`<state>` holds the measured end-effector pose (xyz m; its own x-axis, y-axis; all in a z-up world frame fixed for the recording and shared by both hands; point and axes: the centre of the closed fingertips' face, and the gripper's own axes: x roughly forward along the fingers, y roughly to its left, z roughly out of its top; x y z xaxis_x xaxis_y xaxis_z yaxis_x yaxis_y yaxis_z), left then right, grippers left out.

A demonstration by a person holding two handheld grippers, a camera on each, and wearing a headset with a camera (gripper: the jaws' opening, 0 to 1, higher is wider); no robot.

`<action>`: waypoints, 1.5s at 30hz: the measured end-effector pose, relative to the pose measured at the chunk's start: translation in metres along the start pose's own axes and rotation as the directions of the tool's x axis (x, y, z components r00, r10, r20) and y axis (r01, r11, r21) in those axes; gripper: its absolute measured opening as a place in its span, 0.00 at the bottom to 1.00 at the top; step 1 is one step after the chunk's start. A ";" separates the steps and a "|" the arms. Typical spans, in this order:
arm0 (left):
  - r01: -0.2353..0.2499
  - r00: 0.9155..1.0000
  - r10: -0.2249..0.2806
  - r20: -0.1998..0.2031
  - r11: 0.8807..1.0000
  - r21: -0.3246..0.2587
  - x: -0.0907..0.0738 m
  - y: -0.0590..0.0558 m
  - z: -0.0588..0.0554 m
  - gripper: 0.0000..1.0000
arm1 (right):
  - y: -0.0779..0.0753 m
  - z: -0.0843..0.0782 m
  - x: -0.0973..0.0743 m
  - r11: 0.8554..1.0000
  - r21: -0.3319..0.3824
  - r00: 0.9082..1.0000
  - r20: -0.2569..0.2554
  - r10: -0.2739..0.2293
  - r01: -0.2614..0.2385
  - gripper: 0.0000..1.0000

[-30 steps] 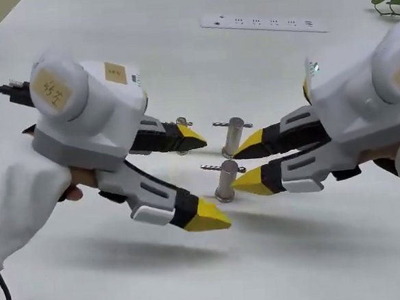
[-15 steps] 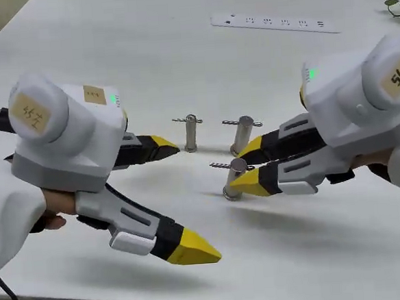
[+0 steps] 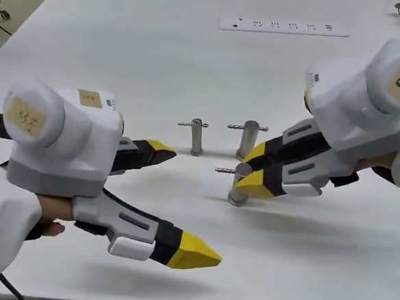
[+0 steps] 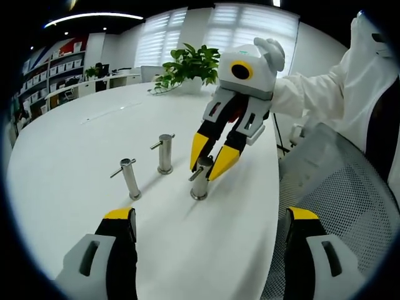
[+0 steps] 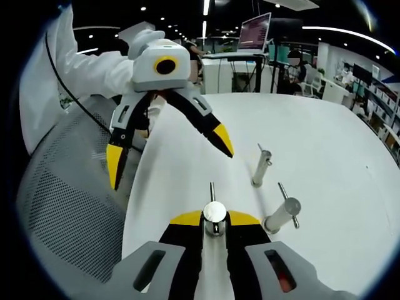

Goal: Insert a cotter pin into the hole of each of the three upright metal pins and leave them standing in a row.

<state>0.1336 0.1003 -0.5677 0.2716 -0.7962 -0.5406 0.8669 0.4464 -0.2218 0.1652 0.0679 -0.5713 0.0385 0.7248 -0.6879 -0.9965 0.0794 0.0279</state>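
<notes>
Head view overhead; gripper views opposed — sharing pins [image 3: 197,138]

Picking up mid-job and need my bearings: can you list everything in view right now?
Metal pins: three, silver, upright mid-table, a cotter pin through each.
Power strip: one, white, table's far side.
Plant: one, green, far right table end.
Table: one, white.
Mesh chair: one, grey, beside table.
Left gripper: one, white with yellow tips, open, left of pins.
Right gripper: one, same colours, shut on nearest metal pin.
</notes>
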 end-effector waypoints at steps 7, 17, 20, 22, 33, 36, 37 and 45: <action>-0.024 1.000 0.024 -0.016 1.000 -0.003 -0.008 0.000 -0.003 0.99 | -0.010 -0.003 -0.014 1.000 -0.016 1.000 0.029 -0.012 0.013 0.07; -0.063 0.998 0.063 -0.019 0.997 -0.032 -0.011 0.004 0.000 0.98 | -0.040 -0.023 -0.055 0.998 -0.059 0.999 0.011 -0.033 0.033 0.07; -0.071 0.997 0.071 -0.018 0.997 -0.036 -0.009 0.003 0.001 0.98 | -0.051 -0.031 -0.063 0.996 -0.074 0.999 -0.007 -0.050 0.049 0.07; -0.070 0.997 0.069 -0.024 0.997 -0.038 -0.008 0.002 0.000 0.97 | -0.064 -0.037 -0.068 0.996 -0.072 0.998 -0.011 -0.062 0.061 0.07; -0.065 0.998 0.064 -0.006 0.996 -0.060 -0.008 -0.004 0.008 0.95 | -0.083 -0.056 -0.067 0.996 -0.057 0.998 -0.016 -0.068 0.067 0.07; -0.067 0.998 0.066 -0.021 0.996 -0.060 -0.009 -0.004 0.005 0.95 | -0.084 -0.057 -0.066 0.996 -0.049 0.998 -0.011 -0.069 0.068 0.07; -0.070 0.997 0.068 -0.024 0.996 -0.060 -0.009 -0.004 0.004 0.95 | -0.085 -0.058 -0.065 0.997 -0.045 0.998 -0.010 -0.070 0.069 0.07; -0.065 0.996 0.061 -0.058 0.996 -0.067 -0.010 -0.007 -0.005 0.94 | -0.085 -0.058 -0.064 0.998 -0.011 0.998 0.026 -0.059 0.060 0.08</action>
<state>0.1230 0.1072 -0.5647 0.2997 -0.7425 -0.5991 0.8174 0.5237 -0.2402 0.2432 -0.0254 -0.5717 0.0994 0.7365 -0.6691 -0.9931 0.1152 -0.0208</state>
